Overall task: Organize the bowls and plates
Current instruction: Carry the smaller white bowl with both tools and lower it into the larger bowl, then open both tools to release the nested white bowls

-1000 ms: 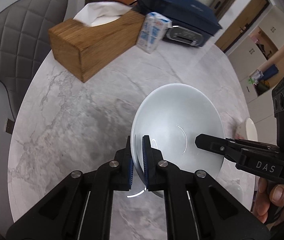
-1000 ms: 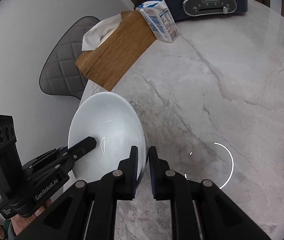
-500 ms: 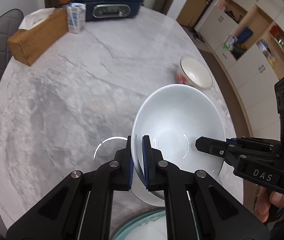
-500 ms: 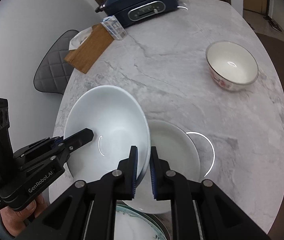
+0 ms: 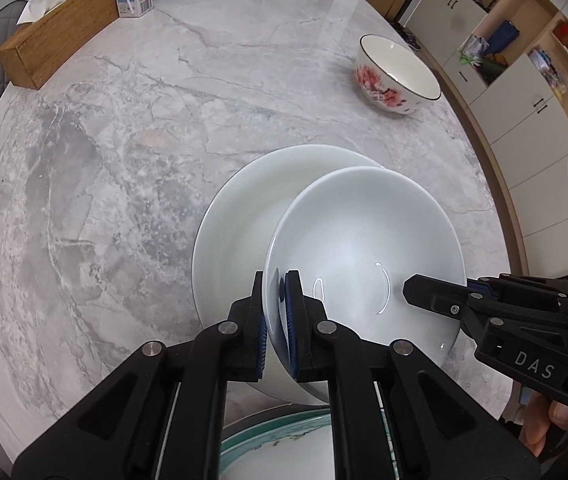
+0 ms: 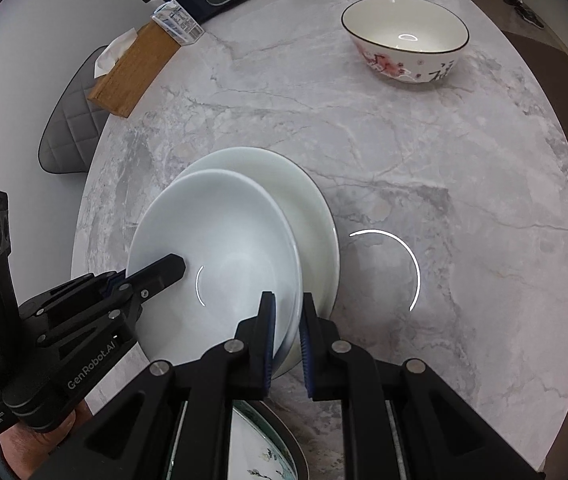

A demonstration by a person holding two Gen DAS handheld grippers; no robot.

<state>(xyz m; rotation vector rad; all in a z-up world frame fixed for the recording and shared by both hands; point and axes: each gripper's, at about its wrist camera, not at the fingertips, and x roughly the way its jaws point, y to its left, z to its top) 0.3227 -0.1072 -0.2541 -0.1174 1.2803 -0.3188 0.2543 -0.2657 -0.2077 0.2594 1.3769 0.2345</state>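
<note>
Left gripper point(image 5: 275, 300) clamped on near-left rim of plain white ceramic bowl point(image 5: 363, 248) | right gripper point(image 6: 287, 316) clamped on opposite rim | held over wide white plate point(image 5: 236, 232) on grey marble table point(image 5: 124, 140).

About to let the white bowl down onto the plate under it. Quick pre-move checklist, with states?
1. Left gripper clamped on white bowl rim: ok.
2. Right gripper clamped on opposite rim: ok.
3. Bowl centred over white plate: not ok, it sits off toward one edge.
4. Plate bare of other items: ok where visible; part is hidden under the bowl.
5. Gap between bowl base and plate: cannot tell.
6. Floral bowl well clear: ok.
</note>
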